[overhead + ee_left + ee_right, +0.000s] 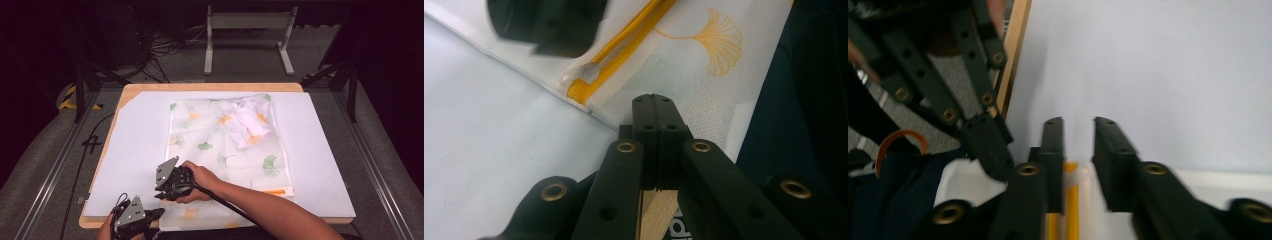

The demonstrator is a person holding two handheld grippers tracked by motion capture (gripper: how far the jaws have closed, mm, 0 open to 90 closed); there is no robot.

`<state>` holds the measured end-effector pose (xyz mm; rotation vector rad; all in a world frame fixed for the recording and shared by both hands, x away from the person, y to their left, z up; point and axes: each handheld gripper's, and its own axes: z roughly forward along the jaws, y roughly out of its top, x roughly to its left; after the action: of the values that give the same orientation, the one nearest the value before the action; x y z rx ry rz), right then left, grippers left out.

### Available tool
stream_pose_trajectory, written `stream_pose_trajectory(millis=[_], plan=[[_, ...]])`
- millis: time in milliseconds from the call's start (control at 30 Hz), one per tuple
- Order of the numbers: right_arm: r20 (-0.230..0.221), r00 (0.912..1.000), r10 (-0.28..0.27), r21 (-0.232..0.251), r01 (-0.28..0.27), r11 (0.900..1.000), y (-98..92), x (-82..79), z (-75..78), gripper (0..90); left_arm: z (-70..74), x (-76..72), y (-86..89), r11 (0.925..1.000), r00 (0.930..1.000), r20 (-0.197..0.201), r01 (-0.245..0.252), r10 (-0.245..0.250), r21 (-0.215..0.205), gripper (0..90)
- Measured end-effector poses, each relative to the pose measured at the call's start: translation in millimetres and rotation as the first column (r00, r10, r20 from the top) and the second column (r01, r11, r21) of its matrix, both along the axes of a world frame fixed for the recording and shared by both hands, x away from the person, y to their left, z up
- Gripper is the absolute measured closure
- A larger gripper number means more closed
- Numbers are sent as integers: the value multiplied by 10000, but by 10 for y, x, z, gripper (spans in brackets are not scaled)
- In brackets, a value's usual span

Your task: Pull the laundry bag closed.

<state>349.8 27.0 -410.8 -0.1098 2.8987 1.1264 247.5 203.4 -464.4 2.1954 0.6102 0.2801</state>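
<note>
While my two tongs work the near edge of the white mesh laundry bag printed with ginkgo leaves (pixel 220 145), it lies flat on the white table cover (pixel 135 150).
My left gripper (pixel 653 100) is clamped tight on the bag's near corner, just beside the yellow zipper (pixel 624 45) and its white pull tab (pixel 581 74); my right gripper (pixel 1078 125) hovers with jaws slightly parted astride the zipper's end, pads pressing nothing; a crumpled white garment (pixel 245 122) sits inside the bag at the far end.
</note>
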Motion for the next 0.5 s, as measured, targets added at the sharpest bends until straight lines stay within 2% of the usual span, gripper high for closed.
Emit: stream_pose_trajectory(millis=[67, 133, 200, 500], plan=[[114, 9999, -79, -199, 81, 9998, 57, 21, -45, 828, 0, -2, -2, 10000, 10000, 19, 7, -7, 18, 898], [41, 10000, -75, -472, 77, 9989, 86, 31, -98, 822, 0, -6, -4, 10000, 10000, 19, 0, 0, 31, 898], [177, 9998, -135, -756, 148, 9970, 90, 37, -136, 822, 0, -4, -2, 10000, 10000, 31, 5, -5, 20, 898], [73, 9996, -279, -978, 285, 9948, -45, 50, -141, 789, 0, -5, -6, 10000, 10000, -22, -4, 4, -17, 890]])
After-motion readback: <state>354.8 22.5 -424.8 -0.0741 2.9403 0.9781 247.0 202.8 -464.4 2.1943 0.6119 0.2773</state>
